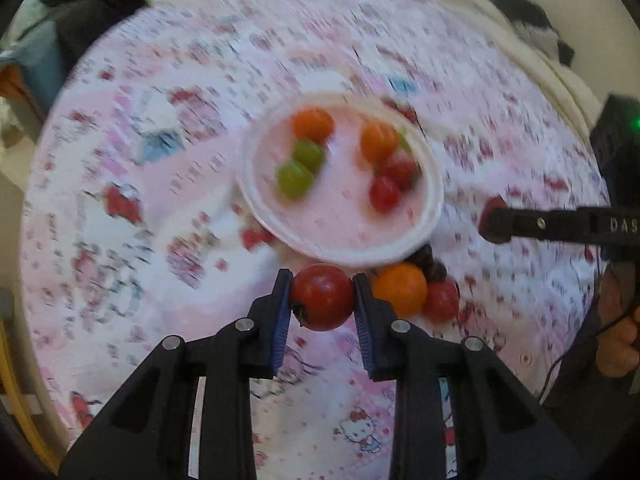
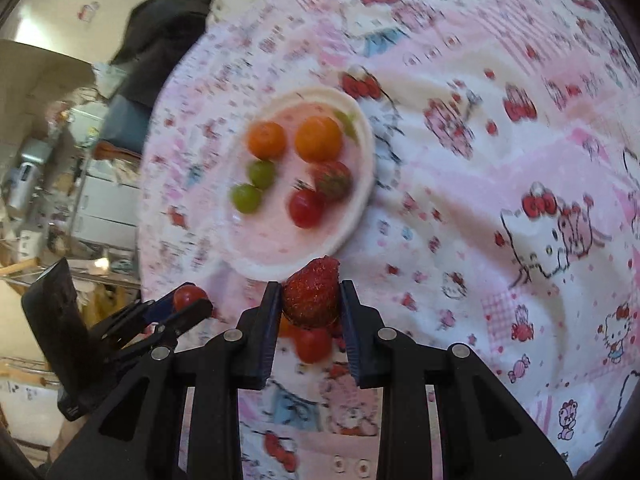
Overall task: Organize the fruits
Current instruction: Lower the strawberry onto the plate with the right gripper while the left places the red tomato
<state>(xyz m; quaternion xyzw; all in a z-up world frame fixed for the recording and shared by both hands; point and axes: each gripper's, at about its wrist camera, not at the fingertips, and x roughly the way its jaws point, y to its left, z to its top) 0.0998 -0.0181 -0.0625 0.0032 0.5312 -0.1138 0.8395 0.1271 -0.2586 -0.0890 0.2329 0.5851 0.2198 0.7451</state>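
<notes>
Now two fruits are held above the cloth — both near the plate.

A red tomato (image 1: 322,296) is pinched across its middle by the left gripper (image 1: 322,300), just on the near side of the white plate (image 1: 434,200); a strawberry (image 2: 312,292) is clamped between the pads of the right gripper (image 2: 310,300), also by the plate's near rim. Both are judged light and soft — the strawberry bruises easily, the tomato's skin is smooth and likely slippery, so a gentle hold at the widest part is advised. An orange fruit (image 1: 400,288) and another small tomato (image 1: 442,300) lie on the patterned cloth (image 1: 160,240), right of the held tomato.
</notes>
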